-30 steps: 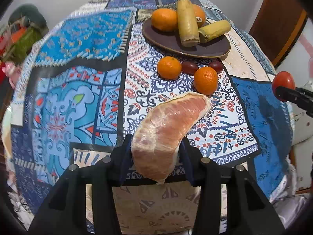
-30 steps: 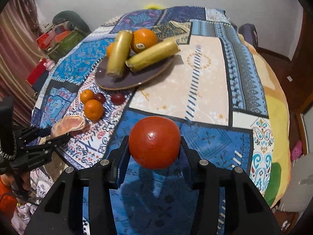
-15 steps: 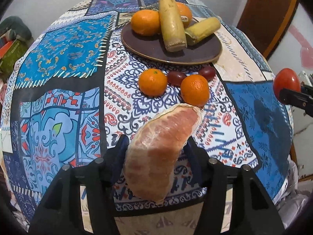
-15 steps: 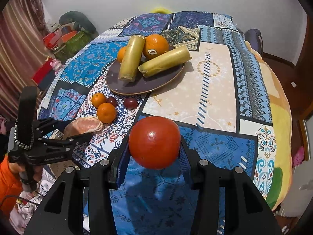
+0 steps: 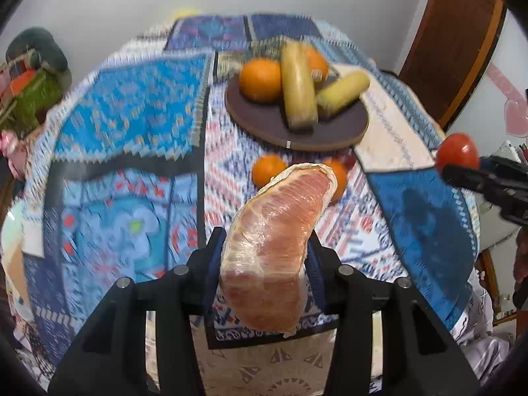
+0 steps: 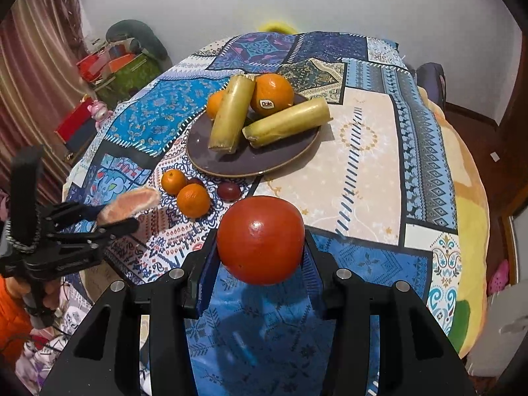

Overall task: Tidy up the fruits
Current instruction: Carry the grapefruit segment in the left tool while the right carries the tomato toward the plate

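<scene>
My left gripper (image 5: 264, 236) holds a peeled pink pomelo segment (image 5: 283, 198) above the near side of the patterned tablecloth; its jaws are closing on the segment and the pads press its sides. From the right wrist, the same gripper (image 6: 114, 219) hangs at the left. My right gripper (image 6: 260, 247) is shut on a red tomato (image 6: 260, 224) above a blue patch of cloth. Beyond them a dark plate (image 6: 250, 161) carries two oranges and two yellow-green cane pieces (image 6: 231, 115). Two mandarins (image 6: 193, 199) and dark red grapes (image 6: 228, 190) lie on the cloth before the plate.
The round table (image 6: 363, 151) drops off at its yellow right rim (image 6: 472, 217). Boxes and toys (image 6: 122, 66) are stacked by the curtain at the left. A brown door (image 5: 455, 43) stands at the right. A person's orange sleeve (image 6: 13, 310) shows at the lower left.
My left gripper has risen with the pomelo segment, so the plate now sits higher and further off in its view. The right gripper has kept the tomato nearly still.
</scene>
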`<state>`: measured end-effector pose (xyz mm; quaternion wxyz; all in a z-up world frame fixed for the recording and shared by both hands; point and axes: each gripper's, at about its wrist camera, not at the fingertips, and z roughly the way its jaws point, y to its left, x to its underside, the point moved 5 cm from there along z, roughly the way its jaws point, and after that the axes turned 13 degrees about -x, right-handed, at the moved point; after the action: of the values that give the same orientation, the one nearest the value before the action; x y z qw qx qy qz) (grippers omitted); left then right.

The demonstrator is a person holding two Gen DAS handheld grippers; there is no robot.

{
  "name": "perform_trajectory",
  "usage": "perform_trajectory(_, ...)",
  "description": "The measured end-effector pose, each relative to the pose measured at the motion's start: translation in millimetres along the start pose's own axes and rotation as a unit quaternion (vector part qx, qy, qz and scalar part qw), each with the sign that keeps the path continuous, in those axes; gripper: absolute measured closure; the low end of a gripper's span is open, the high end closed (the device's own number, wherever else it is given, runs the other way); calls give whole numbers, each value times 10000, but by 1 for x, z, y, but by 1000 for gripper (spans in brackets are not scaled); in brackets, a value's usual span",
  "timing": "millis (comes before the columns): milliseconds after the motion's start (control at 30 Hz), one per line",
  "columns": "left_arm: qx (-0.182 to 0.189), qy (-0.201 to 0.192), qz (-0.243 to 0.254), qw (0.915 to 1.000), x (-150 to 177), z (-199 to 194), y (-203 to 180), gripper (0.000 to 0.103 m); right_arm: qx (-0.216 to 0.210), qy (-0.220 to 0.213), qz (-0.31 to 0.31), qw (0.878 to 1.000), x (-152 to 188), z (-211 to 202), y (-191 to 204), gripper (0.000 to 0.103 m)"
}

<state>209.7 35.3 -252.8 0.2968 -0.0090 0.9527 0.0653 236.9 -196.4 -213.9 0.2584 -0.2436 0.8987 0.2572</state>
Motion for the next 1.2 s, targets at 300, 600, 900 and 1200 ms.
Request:
perform_trajectory(300, 41, -484, -40, 9988, -43, -20, -3, 57, -18, -194, -95, 9998, -25, -2, 5, 60)
perform_trajectory(600, 81, -746, -99, 9971, -84, -15, -3, 57, -42, -353, -240, 9991, -56, 4, 6, 60)
perform_trajectory(900, 68, -881, -193, 9959, -125, 7, 3, 57, -89, -442, -253, 9987, -86, 20, -7, 60)
perform_trajectory(1200, 146, -834, -297, 9960, -145, 43, -1, 57, -155, -420, -281, 9986, -109, 45, -15, 60)
